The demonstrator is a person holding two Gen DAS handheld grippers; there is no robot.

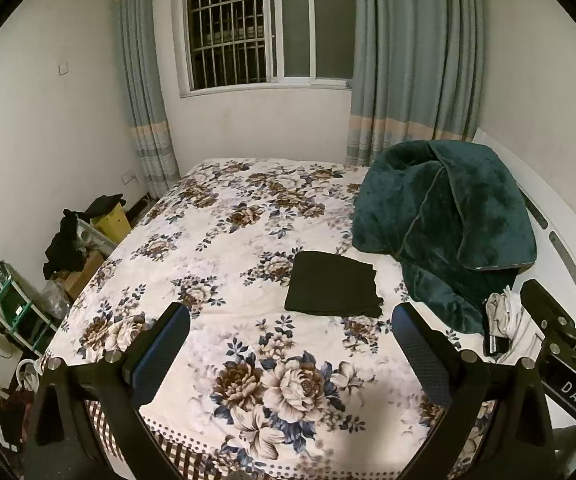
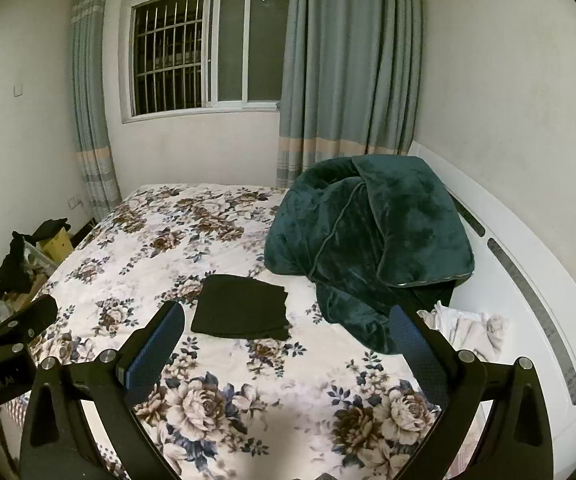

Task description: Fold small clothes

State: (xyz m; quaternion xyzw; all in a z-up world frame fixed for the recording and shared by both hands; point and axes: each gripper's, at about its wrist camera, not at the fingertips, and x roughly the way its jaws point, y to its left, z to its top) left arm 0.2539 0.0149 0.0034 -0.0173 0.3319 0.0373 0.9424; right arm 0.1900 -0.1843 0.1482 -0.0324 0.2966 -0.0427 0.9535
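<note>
both tongs are spread wide with nothing in them, the left gripper (image 1: 292, 344) and right gripper (image 2: 286, 340) hovering over the near end of the floral-print bedspread (image 1: 216, 240). the folded flat black garment (image 1: 333, 290) lies mid-bed, just beside a heaped dark green plush blanket (image 1: 448, 220), with crumpled white clothes (image 2: 468, 330) by the white headboard (image 2: 528, 280).

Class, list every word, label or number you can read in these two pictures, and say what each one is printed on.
"DAS" – white letters on the black body of the right gripper, seen in the left wrist view.
White lettering on the black body of the left gripper, in the right wrist view – too blurred to read surely.
Items on the shelf – too small to read.
</note>
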